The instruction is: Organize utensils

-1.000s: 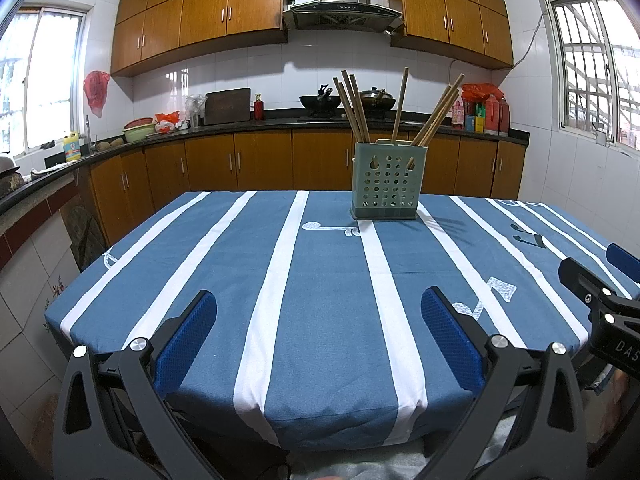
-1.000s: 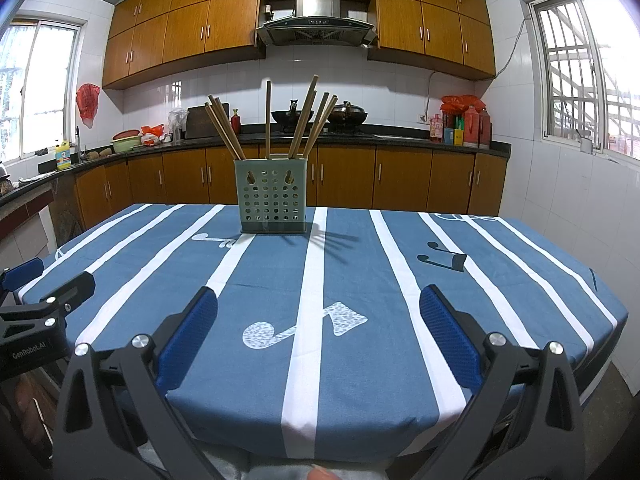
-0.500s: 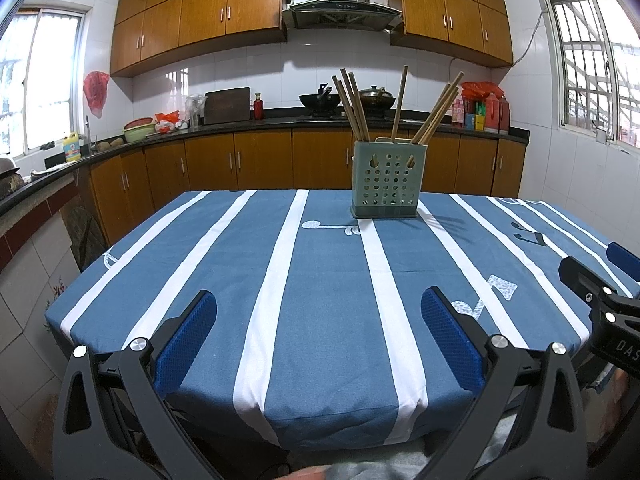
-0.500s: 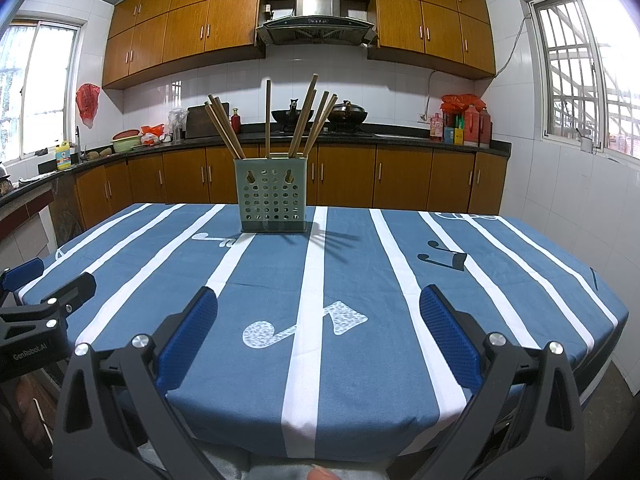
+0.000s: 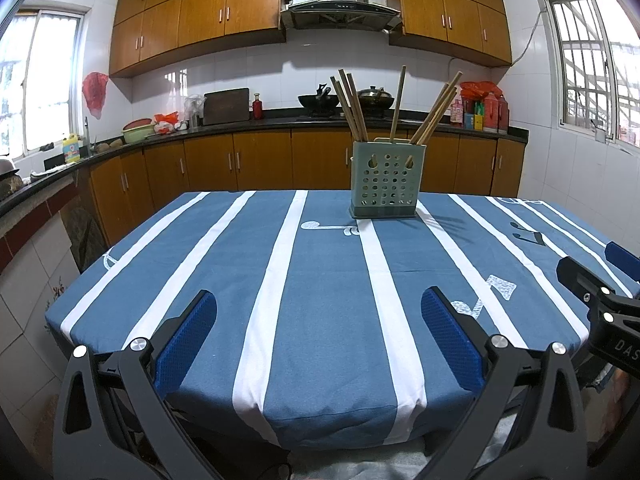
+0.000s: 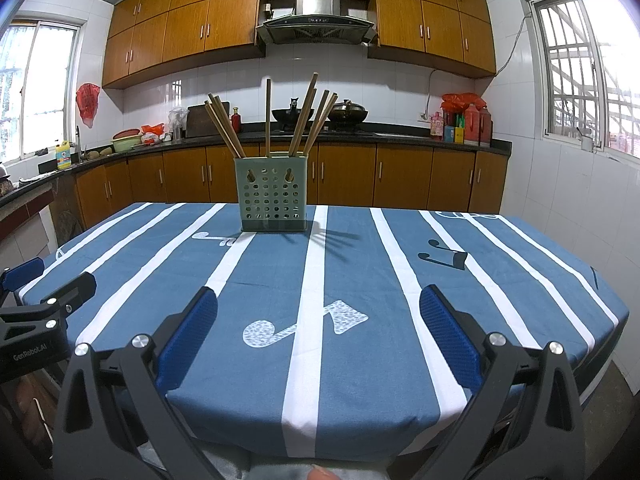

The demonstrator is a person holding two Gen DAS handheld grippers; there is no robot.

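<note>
Standing upright far across the striped counter (image 5: 320, 320): perforated green utensil holder (image 5: 385, 184) bristling with wooden chopsticks (image 5: 352, 106), splayed in clusters. Likely light, stiff, thin and smooth, so prone to slipping or rolling; best pinched mid-shaft above the rim. Left gripper (image 5: 318, 320) and right gripper (image 6: 318, 318) both spread wide, empty, near the counter's edge.
</note>
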